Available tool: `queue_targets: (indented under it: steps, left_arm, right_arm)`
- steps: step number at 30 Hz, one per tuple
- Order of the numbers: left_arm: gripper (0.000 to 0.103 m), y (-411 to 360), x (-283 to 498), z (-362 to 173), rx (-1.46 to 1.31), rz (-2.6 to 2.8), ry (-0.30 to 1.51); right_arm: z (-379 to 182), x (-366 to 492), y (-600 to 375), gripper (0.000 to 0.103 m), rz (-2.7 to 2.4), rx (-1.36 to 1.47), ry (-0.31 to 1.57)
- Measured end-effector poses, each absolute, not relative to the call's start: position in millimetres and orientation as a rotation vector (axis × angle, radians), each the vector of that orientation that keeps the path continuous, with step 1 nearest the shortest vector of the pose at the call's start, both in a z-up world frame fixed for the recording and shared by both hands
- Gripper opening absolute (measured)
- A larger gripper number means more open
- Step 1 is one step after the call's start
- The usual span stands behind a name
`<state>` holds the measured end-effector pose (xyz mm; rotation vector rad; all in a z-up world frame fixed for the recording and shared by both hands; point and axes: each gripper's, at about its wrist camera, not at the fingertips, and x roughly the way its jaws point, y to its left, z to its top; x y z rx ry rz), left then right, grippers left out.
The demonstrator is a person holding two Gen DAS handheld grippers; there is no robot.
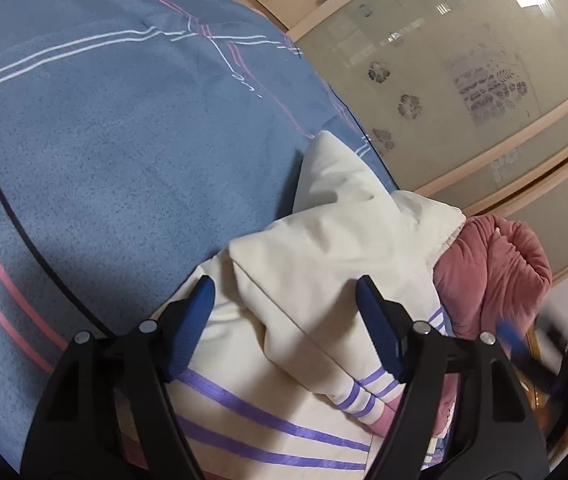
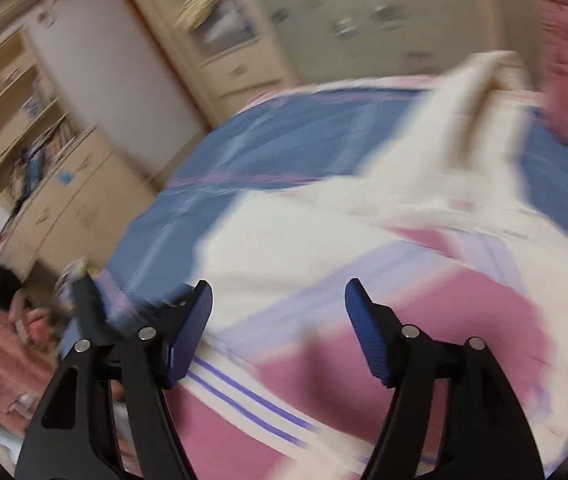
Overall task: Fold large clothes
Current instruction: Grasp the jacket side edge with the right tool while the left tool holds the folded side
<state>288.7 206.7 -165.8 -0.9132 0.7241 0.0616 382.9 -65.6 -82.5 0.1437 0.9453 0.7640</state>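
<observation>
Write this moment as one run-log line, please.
left claw: open over cream garment | right claw: open, empty | blue bedspread: beneath garment

Garment [image 1: 324,248] on bedspread [image 1: 123,140] — wardrobe [image 1: 464,80] behind, cushion [image 1: 496,268] right

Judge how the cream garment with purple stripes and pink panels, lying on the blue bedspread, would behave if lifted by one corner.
The cream garment with purple stripes is probably floppy: it lies in soft folds and creases. It would likely drape and unfold, since loose layers overlap. It looks thin, so probably light for its size.
</observation>
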Motion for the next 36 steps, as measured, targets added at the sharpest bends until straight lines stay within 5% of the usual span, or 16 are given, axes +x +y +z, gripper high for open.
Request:
queue_targets:
  steps: [1,2,8,13,17,21,30,36]
  left_arm:
    - [0.073,208,288,-169,-0.914,0.048,0.716]
    - [0.073,208,288,-173,-0.907,0.038,0.703]
    - [0.074,205,288,-182,-0.856,0.035,0.685]
    - [0.074,202,292,-183,-0.831,0.042,0.682]
    - [0.074,208,287,-183,-0.881,0.016,0.652]
    - [0.075,218,275,-179,-0.976,0.002,0.578]
    - [0.079,207,256,-145,-0.871,0.004,0.387]
    - [0.087,190,281,-156,-0.816,-0.063,0.496]
  right_arm:
    - [-83,389,-33,0.016,0.838,0.128,0.971]
    - [-83,392,-11,0.012,0.853,0.101,0.999]
    - [-159,435,110,0.012,0.686,-0.171,1.196]
    - [-206,476,123,0.009,0.670,-0.070,1.253]
    - [-191,477,107,0.013,0.746,0.093,1.254]
    - [-155,460,84,0.042,0.765,0.135,1.181]
    - [-150,462,69,0.042,0.629,0.071,1.067]
    - [-194,475,75,0.042,0.570,0.052,1.147]
